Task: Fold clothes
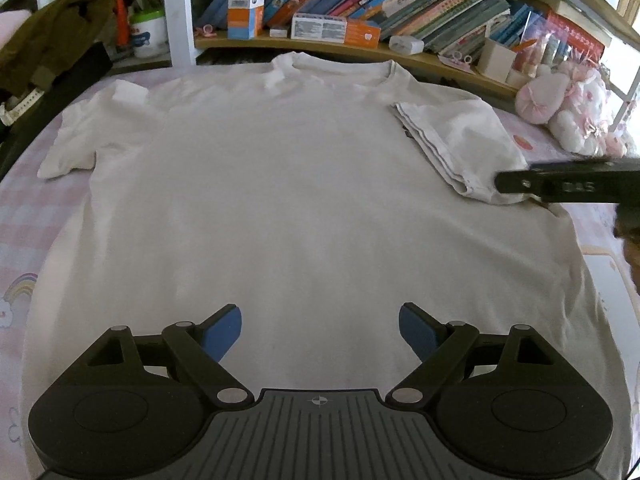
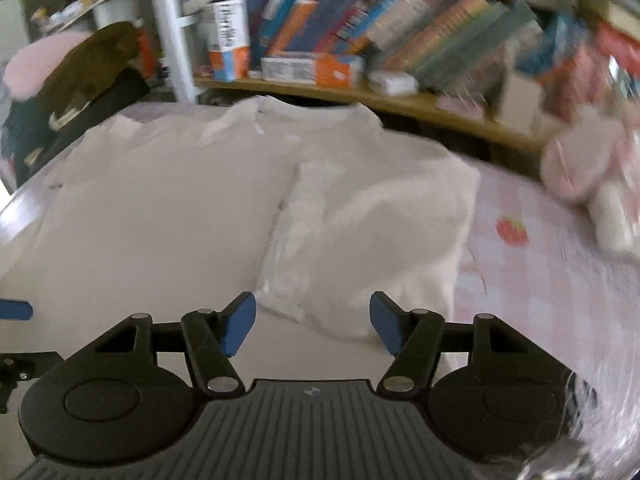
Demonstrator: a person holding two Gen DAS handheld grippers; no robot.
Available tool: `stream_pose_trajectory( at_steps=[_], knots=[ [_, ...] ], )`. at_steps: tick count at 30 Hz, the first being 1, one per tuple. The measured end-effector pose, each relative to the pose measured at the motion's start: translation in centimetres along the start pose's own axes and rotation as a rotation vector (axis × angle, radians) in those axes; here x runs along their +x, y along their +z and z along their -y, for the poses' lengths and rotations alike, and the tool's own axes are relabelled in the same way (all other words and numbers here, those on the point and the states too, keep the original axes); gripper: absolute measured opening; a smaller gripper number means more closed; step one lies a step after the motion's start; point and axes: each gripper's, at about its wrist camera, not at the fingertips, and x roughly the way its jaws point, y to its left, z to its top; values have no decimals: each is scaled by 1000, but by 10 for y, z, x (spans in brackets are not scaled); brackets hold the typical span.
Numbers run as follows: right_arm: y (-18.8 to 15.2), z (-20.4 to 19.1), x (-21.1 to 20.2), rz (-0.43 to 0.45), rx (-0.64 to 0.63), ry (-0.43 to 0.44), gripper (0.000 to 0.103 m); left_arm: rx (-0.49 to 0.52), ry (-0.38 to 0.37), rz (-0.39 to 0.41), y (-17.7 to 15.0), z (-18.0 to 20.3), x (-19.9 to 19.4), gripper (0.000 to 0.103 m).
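1. My left gripper (image 1: 320, 330) has its blue-padded jaws spread wide with nothing between them, just hanging over the lower middle of the white short-sleeved cotton t-shirt (image 1: 280, 200). Pads aren't touching the cloth as far as I can tell.

2. My right gripper (image 2: 312, 326) has its jaws apart too, a bit narrower than the left. No fabric pinched between them. That view is smeared with blur, so fine detail is mushy.

3. Right in front of the right jaws is the shirt's folded-over right sleeve (image 2: 360, 232), lying doubled back onto the shirt body. From the left wrist view that same sleeve (image 1: 452, 144) shows its striped hem edge pointing inward, and the black finger of the right gripper (image 1: 560, 187) pokes in from the frame's right side, just beside the sleeve's lower corner.

4. The other sleeve (image 1: 80, 140) is out flat to the left, a little rumpled.

5. The shirt is spread face-up, collar away from me, on a pink-and-white checked bedsheet with little rainbow prints (image 1: 24, 216).

6. Past the collar there's a wooden shelf crammed with leaning colourful books (image 1: 400, 0), plus an orange-and-white carton (image 1: 244, 0).

7. Far right: pink and white plush toys (image 1: 560, 104). Far left: an olive-brown garment heaped up (image 1: 52, 36).
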Motion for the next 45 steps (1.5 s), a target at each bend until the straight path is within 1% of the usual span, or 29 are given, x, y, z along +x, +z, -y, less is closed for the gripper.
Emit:
stream_pose_trajectory(
  at_steps=[2,5,6,7,8,10,13,15,16,19,23,25,27,29,32,34,35,36,37,38,40,41,45],
  knots=[
    [3,-14,10,-1,-80,6,60,2,3,0,0,1,-1,89],
    [2,-32,27,-39,-163,21,47,-1,13,0,-1,0,-2,89],
    [1,-35,32,-55,-164,24,41,-6,16,0,-2,-1,-2,89],
    [0,-36,36,-78,-149,16,38,-11,18,-1,-2,-1,-2,89],
    [-1,-36,40,-100,-133,10,38,-15,19,0,-2,-3,-3,89],
    [0,-35,39,-106,-103,23,44,-22,21,1,-2,-5,-3,89],
    [9,-30,33,-71,-60,69,44,-26,22,1,-2,-7,-3,89],
    [19,-21,32,-39,-20,43,44,-25,24,2,-2,-8,-3,89],
    [23,-15,34,-26,1,18,44,-23,25,4,-2,-9,-4,89],
    [27,22,42,-19,118,-74,44,-27,33,3,-4,-13,-6,89],
    [49,95,64,-50,318,-98,43,-30,41,-15,-6,-17,-4,89],
    [60,132,77,-65,433,-118,40,-15,48,-20,-7,-16,-5,89],
    [63,156,86,-75,514,-129,38,5,55,-22,-10,-13,-7,89],
    [68,166,95,-88,512,-122,33,14,64,-32,-11,-13,-7,89],
    [78,158,108,-103,407,-126,30,6,79,-40,-11,-12,-6,89],
    [80,151,118,-129,360,-131,22,2,85,-41,-10,-11,-5,89],
    [79,148,118,-116,339,-139,17,1,86,-41,-9,-10,-5,89],
    [78,147,118,-110,335,-137,8,2,87,-42,-9,-10,-4,89],
    [77,149,116,-109,348,-143,4,4,89,-42,-9,-9,-4,89],
    [76,151,115,-108,360,-152,3,5,90,-41,-9,-9,-5,89],
    [75,156,111,-83,354,-238,2,10,94,-38,-9,-9,-5,89],
    [74,161,111,-81,363,-267,2,13,96,-36,-10,-9,-6,89],
    [74,170,112,-82,370,-282,2,13,94,-47,-11,-9,-4,89]
  ],
)
